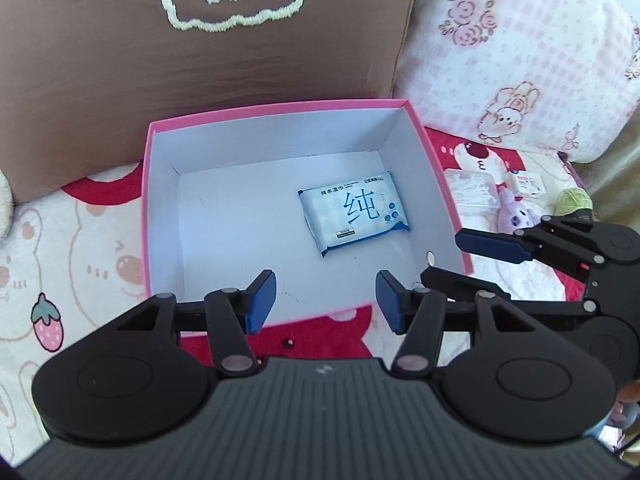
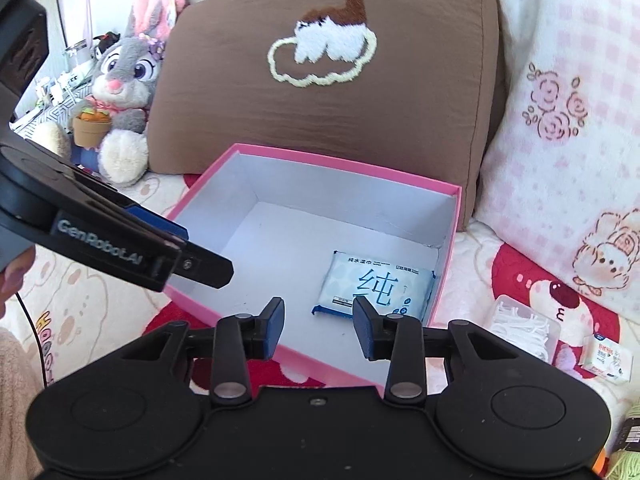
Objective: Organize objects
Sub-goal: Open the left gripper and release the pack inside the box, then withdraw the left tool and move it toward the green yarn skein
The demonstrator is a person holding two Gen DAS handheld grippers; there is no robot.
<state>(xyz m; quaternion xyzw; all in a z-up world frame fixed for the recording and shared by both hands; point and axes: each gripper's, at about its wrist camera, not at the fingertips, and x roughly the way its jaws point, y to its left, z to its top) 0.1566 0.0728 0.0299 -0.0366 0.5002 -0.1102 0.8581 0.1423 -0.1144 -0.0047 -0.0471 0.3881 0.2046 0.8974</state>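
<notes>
Bedding is carrying the pink box [image 1: 148,216]; wipes pack [image 1: 354,214] is lying at its 4 o'clock. My left tool [image 1: 325,300] and right tool [image 2: 319,328] are hovering parted, gripping nothing.

The pink box [image 1: 436,168] stands open-topped; its floor is bare except for the wipes pack [image 1: 354,212] near its right wall. The brown cushion [image 1: 200,52] presses against the box's far wall, closing that side.
</notes>
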